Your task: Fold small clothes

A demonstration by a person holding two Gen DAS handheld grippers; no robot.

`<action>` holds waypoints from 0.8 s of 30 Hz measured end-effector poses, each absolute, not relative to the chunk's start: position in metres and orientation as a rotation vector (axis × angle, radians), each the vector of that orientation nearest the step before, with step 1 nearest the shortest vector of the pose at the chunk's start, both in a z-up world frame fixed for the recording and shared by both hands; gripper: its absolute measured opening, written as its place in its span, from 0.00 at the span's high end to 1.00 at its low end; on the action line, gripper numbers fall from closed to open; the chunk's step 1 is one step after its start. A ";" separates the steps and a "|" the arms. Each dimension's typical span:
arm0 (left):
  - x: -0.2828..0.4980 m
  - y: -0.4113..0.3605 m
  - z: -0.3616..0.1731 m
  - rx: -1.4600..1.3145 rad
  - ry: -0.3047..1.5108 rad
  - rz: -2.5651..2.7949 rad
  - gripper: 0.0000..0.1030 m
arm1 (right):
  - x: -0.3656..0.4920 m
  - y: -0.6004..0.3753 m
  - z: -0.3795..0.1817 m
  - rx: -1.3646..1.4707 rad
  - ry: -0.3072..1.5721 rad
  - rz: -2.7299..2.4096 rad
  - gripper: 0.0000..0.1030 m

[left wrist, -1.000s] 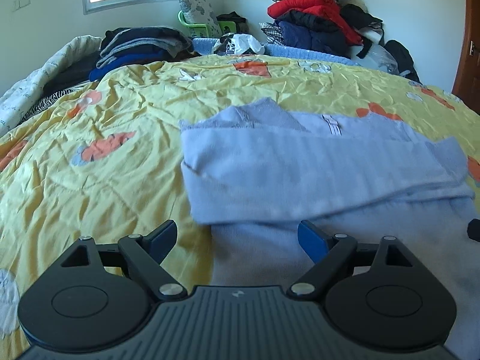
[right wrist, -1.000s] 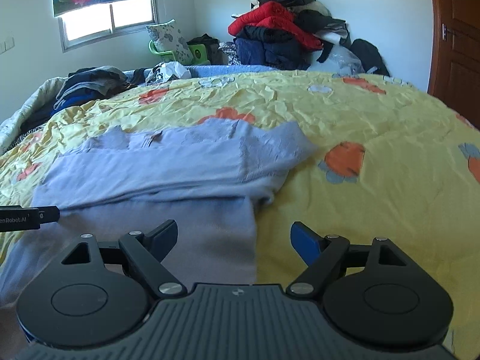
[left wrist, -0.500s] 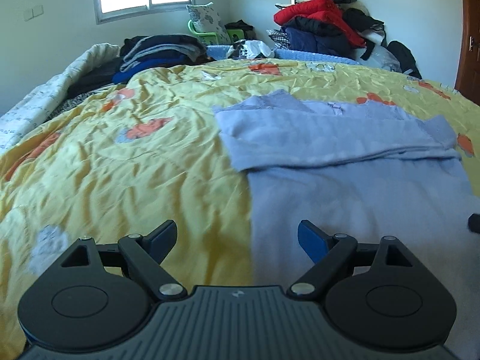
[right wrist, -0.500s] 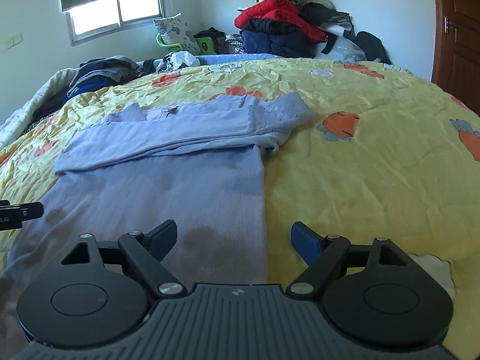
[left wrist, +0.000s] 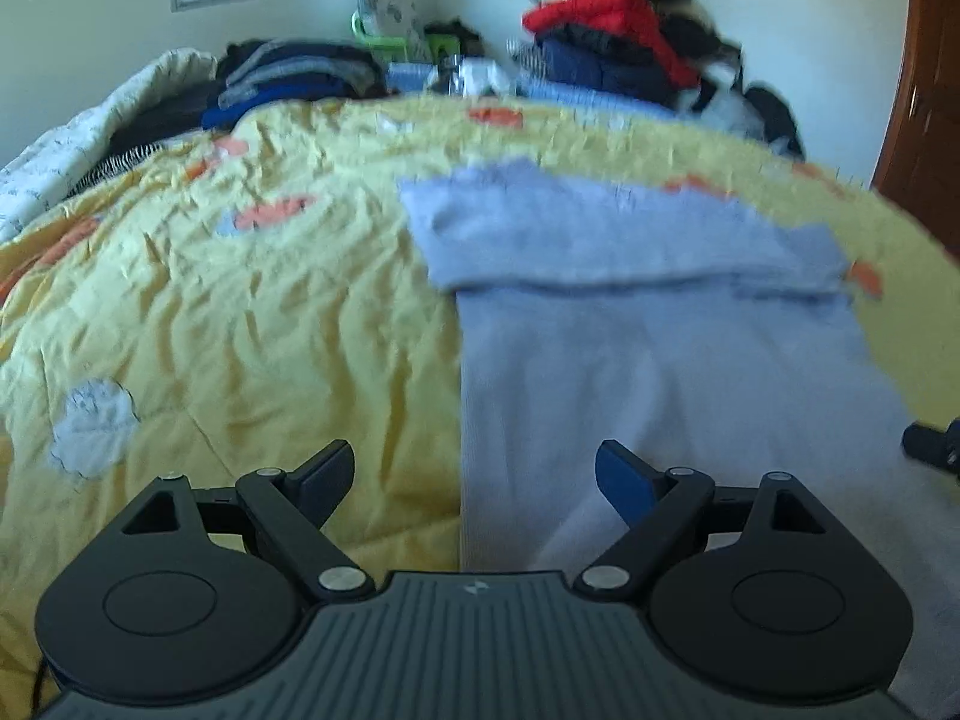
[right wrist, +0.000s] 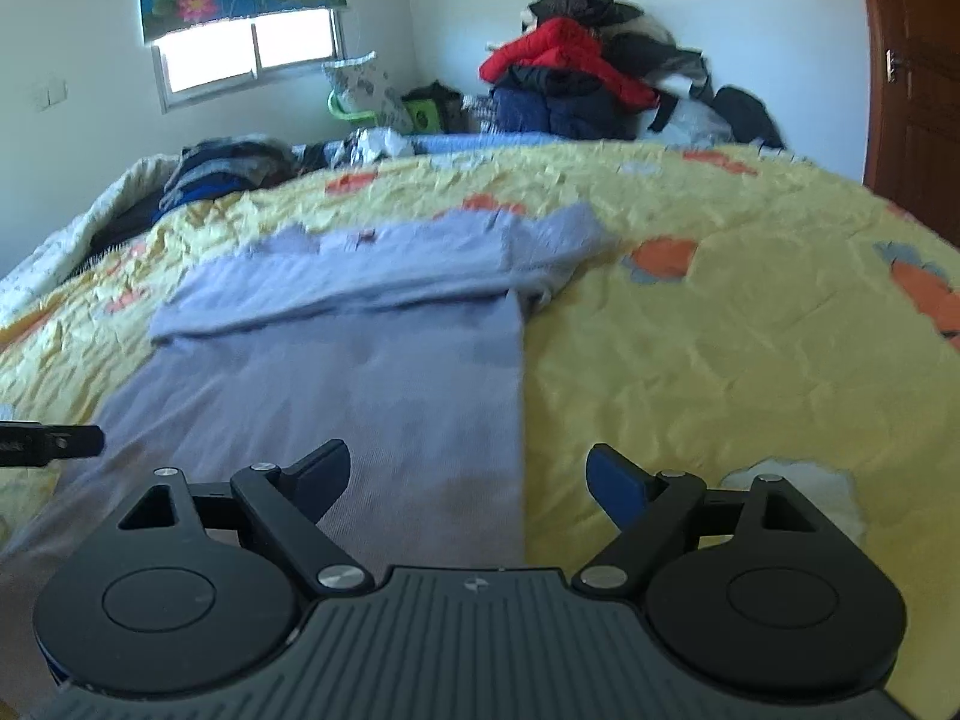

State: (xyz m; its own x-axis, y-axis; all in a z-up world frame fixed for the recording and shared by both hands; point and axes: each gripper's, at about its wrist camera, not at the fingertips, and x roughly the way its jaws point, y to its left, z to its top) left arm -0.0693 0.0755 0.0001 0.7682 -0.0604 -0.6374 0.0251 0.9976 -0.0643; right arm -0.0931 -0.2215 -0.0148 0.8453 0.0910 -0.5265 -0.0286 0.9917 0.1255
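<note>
left wrist view looks down the left gripper (left wrist: 474,474), whose jaws stand wide apart and empty, straddling the left long edge of the pale blue garment (left wrist: 660,372) where it meets the yellow quilt (left wrist: 240,312) – one finger over the bedding, the other over the cloth, a stance that looks meant for pinching that edge. right wrist view mirrors this: the right gripper (right wrist: 468,474) is likewise spread open with nothing between its fingers, set over the garment's right long edge, so the two tools bracket the cloth from either side. the garment lies flat in the middle of the bed, its far end already doubled over with the sleeves laid across in a band – likely so the body can be folded up into a neat rectangle next. the near hem runs out of sight under both tools, so whether either finger touches fabric i cannot tell. piles of dark and red clothes (right wrist: 576,72) sit well apart at the head of the bed, clear of the folding area
</note>
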 end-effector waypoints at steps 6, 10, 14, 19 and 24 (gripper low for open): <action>-0.071 0.083 -0.003 -0.043 0.738 -0.036 0.14 | -0.096 -0.229 -0.019 0.119 0.597 0.063 0.14; -0.085 0.092 -0.003 -0.042 0.724 -0.048 0.14 | -0.114 -0.233 -0.014 0.102 0.549 0.080 0.13; -0.096 0.104 -0.001 -0.076 0.752 -0.093 0.14 | -0.122 -0.243 -0.010 0.136 0.565 0.105 0.13; -0.113 0.117 0.001 -0.129 0.806 -0.173 0.14 | -0.141 -0.243 -0.010 0.129 0.598 0.222 0.10; -0.129 0.125 -0.001 -0.106 0.861 -0.263 0.14 | -0.156 -0.248 -0.008 0.118 0.635 0.253 0.11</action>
